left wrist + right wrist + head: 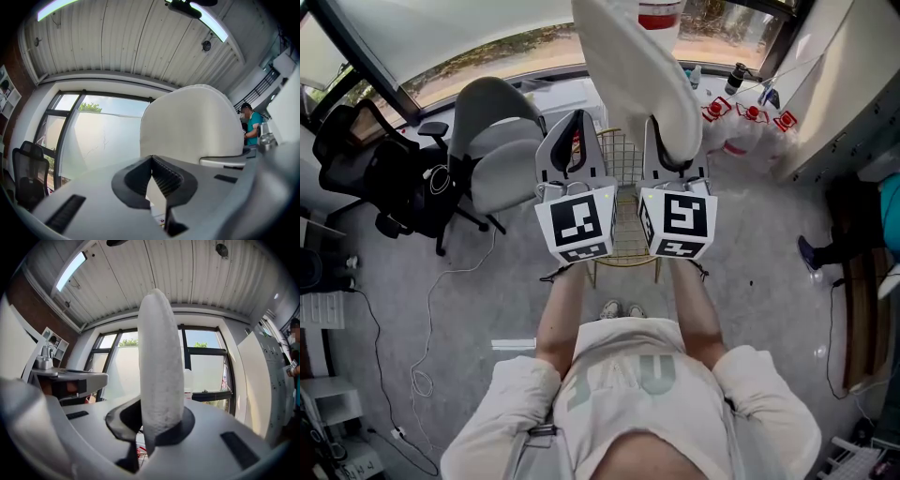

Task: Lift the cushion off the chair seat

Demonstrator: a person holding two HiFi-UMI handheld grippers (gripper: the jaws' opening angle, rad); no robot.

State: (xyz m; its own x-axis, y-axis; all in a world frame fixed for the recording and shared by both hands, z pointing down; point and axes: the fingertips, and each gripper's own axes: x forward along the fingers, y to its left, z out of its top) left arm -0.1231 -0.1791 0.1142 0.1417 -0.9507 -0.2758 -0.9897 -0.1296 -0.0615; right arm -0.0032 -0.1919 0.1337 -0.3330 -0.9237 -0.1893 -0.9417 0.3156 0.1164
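Observation:
A thick white cushion [637, 75] hangs upright in the air, well above the gold wire chair [626, 239], whose seat shows bare between the two marker cubes. My right gripper [670, 157] is shut on the cushion's lower edge. In the right gripper view the cushion [159, 362] rises edge-on out of the right gripper [158, 427]. My left gripper [577, 120] is held just left of it, fingertips together with nothing held. In the left gripper view the cushion [192, 122] stands broad beyond and to the right of the left gripper [153, 161], not touching it.
A grey office chair [492, 141] stands left of the wire chair, and a black office chair [366, 159] further left. Bottles with red labels [750, 117] sit on the floor at the back right. A person [862, 234] stands at the right edge. Cables [422, 375] trail over the floor.

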